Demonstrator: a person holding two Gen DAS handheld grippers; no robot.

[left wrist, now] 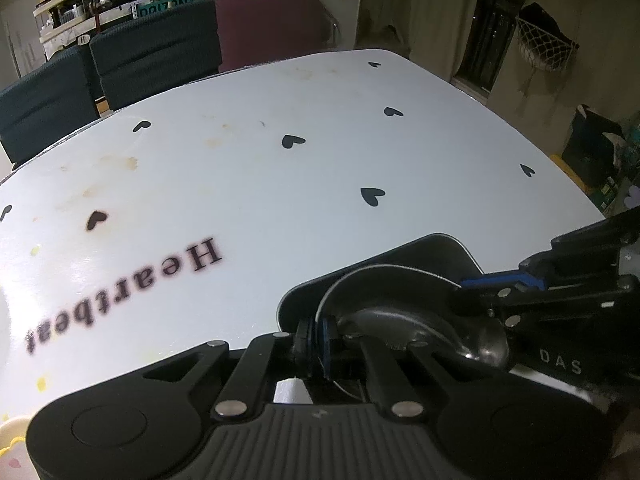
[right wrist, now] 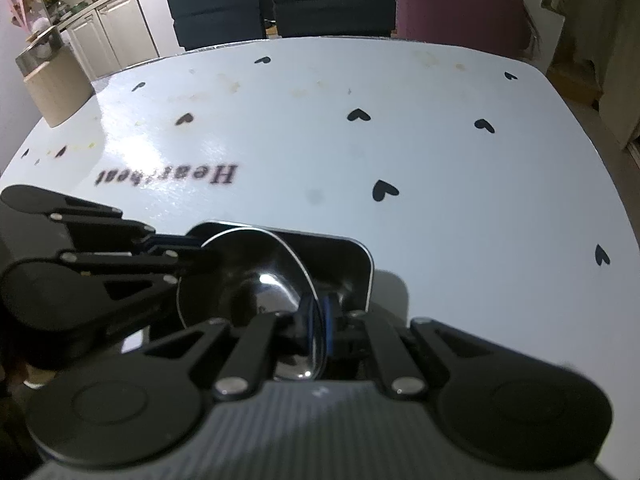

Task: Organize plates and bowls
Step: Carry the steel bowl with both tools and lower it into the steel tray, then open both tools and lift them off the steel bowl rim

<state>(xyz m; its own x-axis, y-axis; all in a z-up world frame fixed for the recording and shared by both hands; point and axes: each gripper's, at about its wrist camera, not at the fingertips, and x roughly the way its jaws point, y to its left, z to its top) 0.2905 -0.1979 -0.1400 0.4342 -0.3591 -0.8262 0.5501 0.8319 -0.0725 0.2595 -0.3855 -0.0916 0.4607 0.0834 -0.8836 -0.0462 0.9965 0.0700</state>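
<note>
The white tabletop carries black hearts and a "Heartbeat" print. Only the right view shows a beige bin at its far left corner; only the left view shows a net on the wall. Over the near edge, a round shiny steel bowl sits above a dark rectangular tray. Left claw and right claw are each clamped on opposite points of the bowl's rim.

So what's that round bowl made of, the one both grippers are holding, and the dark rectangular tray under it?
The round bowl looks like polished metal, probably stainless steel: mirror-like inside, bright highlights, thin shiny rim. The rectangular tray is dark with a thin silvery edge, possibly metal too, though dim light leaves it open.
</note>
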